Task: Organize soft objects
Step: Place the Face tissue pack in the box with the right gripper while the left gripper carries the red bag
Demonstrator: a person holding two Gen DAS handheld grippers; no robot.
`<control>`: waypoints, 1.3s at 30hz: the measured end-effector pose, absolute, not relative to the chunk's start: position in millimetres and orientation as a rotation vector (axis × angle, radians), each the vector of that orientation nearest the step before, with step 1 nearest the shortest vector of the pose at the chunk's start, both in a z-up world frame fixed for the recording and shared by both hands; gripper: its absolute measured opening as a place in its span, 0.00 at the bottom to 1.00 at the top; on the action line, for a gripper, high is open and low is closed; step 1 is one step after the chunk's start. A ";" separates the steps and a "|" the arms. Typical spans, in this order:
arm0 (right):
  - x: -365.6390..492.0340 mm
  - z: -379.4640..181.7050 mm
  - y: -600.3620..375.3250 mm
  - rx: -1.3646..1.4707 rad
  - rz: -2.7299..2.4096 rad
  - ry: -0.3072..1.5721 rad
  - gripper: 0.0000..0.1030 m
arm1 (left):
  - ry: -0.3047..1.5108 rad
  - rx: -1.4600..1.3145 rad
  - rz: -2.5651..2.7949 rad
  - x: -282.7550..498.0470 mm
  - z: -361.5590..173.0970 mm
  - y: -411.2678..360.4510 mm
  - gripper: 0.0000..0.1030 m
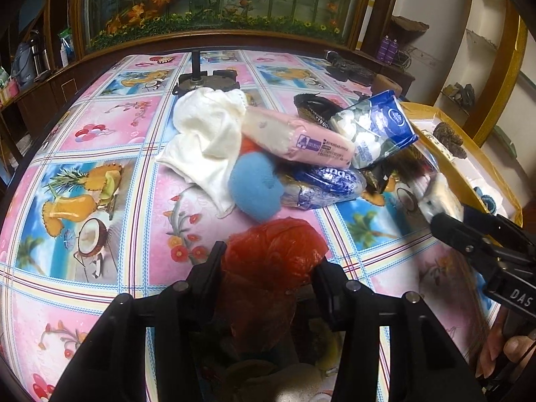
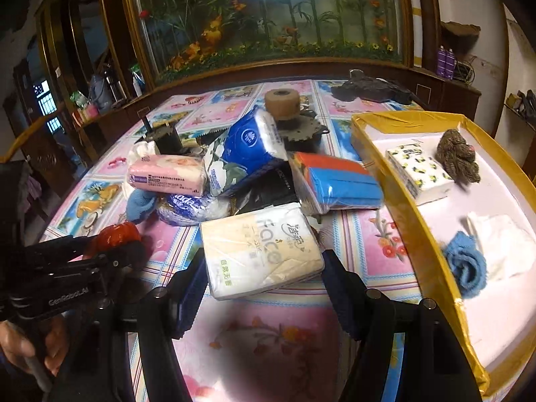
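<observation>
The left tongs point(image 1: 268, 264) are closed on a red plastic bag point(image 1: 273, 251), their black fingers point(image 1: 209, 268) pressing into its crumpled sides just above the bench point(image 1: 100, 134). Taking that bag as the landmark, the heap of soft things lies just beyond it: a blue sponge point(image 1: 254, 184) nearest, a white cloth point(image 1: 207, 134) behind and to the left, a pink tissue pack point(image 1: 298, 137) on top of the heap, and a blue-and-white bag of cotton balls point(image 1: 375, 127) farther right.

The right tongs point(image 2: 264, 284) stand well to the right of the red bag and hold a cream facial tissue pack point(image 2: 261, 251) between their blue-padded fingers point(image 2: 191, 288); the pack appears lifted at its near edge, though the blur makes that uncertain. Farther right again sits the yellow-rimmed tray point(image 2: 398, 174), with a lemon-print tissue pack point(image 2: 418, 171), a brown knitted bundle point(image 2: 457, 159), a rolled blue cloth point(image 2: 465, 268) and a white folded cloth point(image 2: 502, 244) inside.
</observation>
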State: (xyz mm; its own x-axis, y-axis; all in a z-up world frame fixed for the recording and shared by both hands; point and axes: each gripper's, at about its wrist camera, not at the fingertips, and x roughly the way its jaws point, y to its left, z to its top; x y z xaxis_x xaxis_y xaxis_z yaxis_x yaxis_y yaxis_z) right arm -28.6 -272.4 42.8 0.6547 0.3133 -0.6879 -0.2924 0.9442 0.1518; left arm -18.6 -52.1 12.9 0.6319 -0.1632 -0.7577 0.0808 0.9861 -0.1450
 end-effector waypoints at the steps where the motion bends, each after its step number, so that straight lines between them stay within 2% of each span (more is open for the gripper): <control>1: -31.7 45.6 -275.3 0.032 0.345 0.780 0.69 | 0.871 -0.101 -0.143 -19.3 13.7 -52.5 0.45; 11: -60.9 87.7 -341.8 0.135 0.295 0.668 0.69 | 0.808 -0.043 -0.240 -34.8 44.8 -93.1 0.45; 22: -38.2 101.3 -463.3 0.202 0.041 0.677 0.69 | 0.830 0.014 -0.512 -4.9 85.1 -236.9 0.46; 29: -2.7 99.4 -505.6 0.189 -0.002 0.757 0.69 | 0.923 0.045 -0.564 41.5 71.6 -325.5 0.46; 36: 38.2 81.2 -524.2 0.207 0.010 0.868 0.70 | 0.967 0.075 -0.494 73.4 50.0 -354.5 0.46; 39: 47.3 78.7 -528.3 0.191 0.015 0.888 0.70 | 0.977 0.088 -0.474 79.4 43.0 -356.3 0.53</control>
